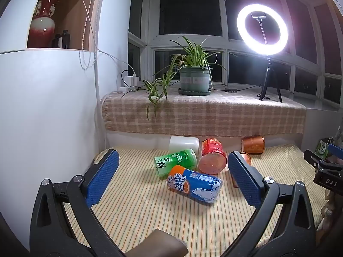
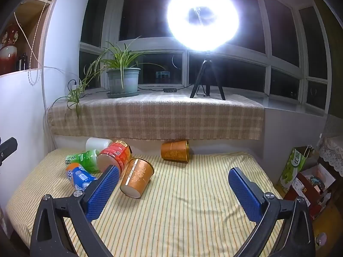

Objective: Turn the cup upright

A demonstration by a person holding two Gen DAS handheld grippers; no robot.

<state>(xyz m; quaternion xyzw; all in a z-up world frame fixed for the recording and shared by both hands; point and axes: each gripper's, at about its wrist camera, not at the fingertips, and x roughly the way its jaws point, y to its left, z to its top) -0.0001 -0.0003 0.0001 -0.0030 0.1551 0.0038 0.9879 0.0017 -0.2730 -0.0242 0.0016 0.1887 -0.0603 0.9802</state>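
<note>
Currently both grippers hover with jaws spread wide, holding nothing: the left gripper [image 1: 173,171] faces a blue-and-orange printed cup [image 1: 194,183] lying on its side on the yellow striped cloth [image 2: 193,203], while the right gripper [image 2: 173,182] sits near a toppled orange paper cup with gold pattern [image 2: 137,178]. Another orange cup [image 2: 175,151] lies near the back wall.

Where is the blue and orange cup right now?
In the left wrist view the blue and orange cup lies on its side mid-table, just in front of the green cup and red cup.
</note>
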